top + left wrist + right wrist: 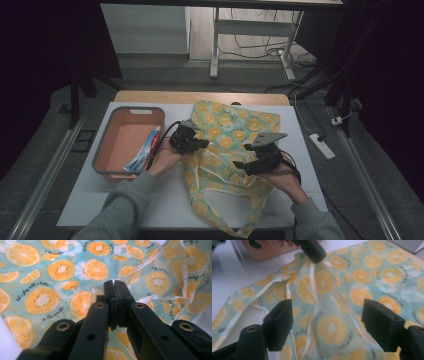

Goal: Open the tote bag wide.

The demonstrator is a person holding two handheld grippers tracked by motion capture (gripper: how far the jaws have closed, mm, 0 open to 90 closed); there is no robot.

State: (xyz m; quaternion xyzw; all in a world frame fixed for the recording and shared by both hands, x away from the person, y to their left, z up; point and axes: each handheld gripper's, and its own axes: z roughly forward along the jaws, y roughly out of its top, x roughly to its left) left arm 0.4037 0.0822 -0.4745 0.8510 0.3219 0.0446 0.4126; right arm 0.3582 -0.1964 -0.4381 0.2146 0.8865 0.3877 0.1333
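While the fruit-print cloth bag lay spread across the middle of the white table, its handles trailed toward six o'clock. At the bag's nine o'clock edge the left gripper had its jaws clenched together; whether any fabric was caught between them could not be told. At about four o'clock on the bag the right gripper hovered over the cloth with its jaws spread wide and nothing between them. Farther out at nine o'clock stood a pink basin, holding a toothpaste tube along its right wall.
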